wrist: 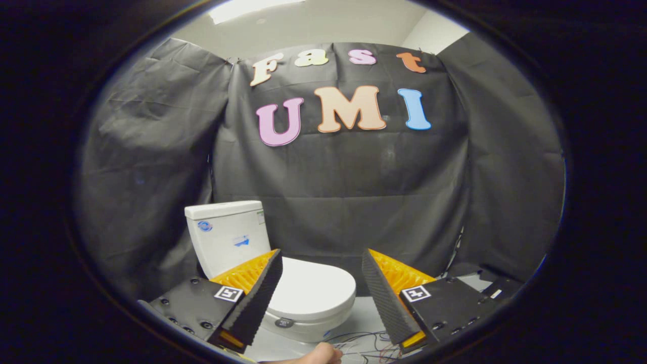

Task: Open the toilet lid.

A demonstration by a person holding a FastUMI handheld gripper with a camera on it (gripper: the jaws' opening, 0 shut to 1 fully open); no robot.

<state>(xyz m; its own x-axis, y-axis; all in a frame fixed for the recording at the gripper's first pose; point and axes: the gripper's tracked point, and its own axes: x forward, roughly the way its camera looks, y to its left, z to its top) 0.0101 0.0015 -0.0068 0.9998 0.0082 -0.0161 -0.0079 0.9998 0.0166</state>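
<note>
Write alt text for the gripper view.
A white toilet stands with its lid down, just ahead of the open tongs, which touch nothing. Its tank backs onto black cloth. A hand and loose wires lie on the floor below the tongs.

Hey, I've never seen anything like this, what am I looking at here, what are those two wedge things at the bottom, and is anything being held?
The picture comes from a fisheye camera riding on hand-held tongs, looking forward along their two ridged fingers. Those fingers are spread apart and hold nothing. Just ahead, partly between them, stands a white ceramic toilet with its smooth white lid closed flat over the bowl and its tank at the back. Black cloth forms the booth's wall behind it. Near the fingers lie thin coloured wires on the pale floor, and part of a person's hand reaches in beside them.
</note>
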